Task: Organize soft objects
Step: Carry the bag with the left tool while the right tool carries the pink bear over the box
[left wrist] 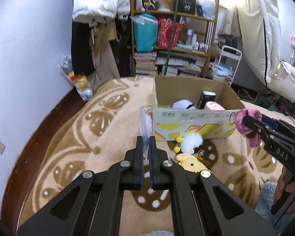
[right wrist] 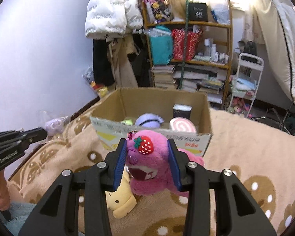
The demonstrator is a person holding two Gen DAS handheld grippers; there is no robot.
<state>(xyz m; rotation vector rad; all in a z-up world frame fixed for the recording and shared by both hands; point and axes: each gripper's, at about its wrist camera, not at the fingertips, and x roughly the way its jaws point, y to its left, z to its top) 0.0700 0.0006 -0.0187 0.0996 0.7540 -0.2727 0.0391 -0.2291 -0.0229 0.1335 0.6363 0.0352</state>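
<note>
My left gripper [left wrist: 146,140] is shut on a clear plastic bag [left wrist: 145,122] holding a pale lilac soft thing [right wrist: 54,124], lifted above the beige blanket [left wrist: 100,137]. Between the pads of my right gripper [right wrist: 147,149], held shut, sits a pink plush bear [right wrist: 147,165] with a strawberry on its head; the bear [left wrist: 243,126] hangs near the front right corner of the cardboard box [left wrist: 186,84]. Inside the box [right wrist: 157,96] lie a lilac plush [right wrist: 147,121], a pink swirl roll [right wrist: 182,126] and a black carton [right wrist: 182,111]. A yellow plush [left wrist: 192,163] and a white fluffy toy [left wrist: 190,141] rest on the blanket before it.
Behind the bed stands a crowded wooden shelf [left wrist: 175,33], with a white puffer jacket [left wrist: 96,4] and dark clothes hanging to its left. A white trolley [right wrist: 245,84] stands at the right. A blue fluffy cloth [left wrist: 265,200] lies at the near edge.
</note>
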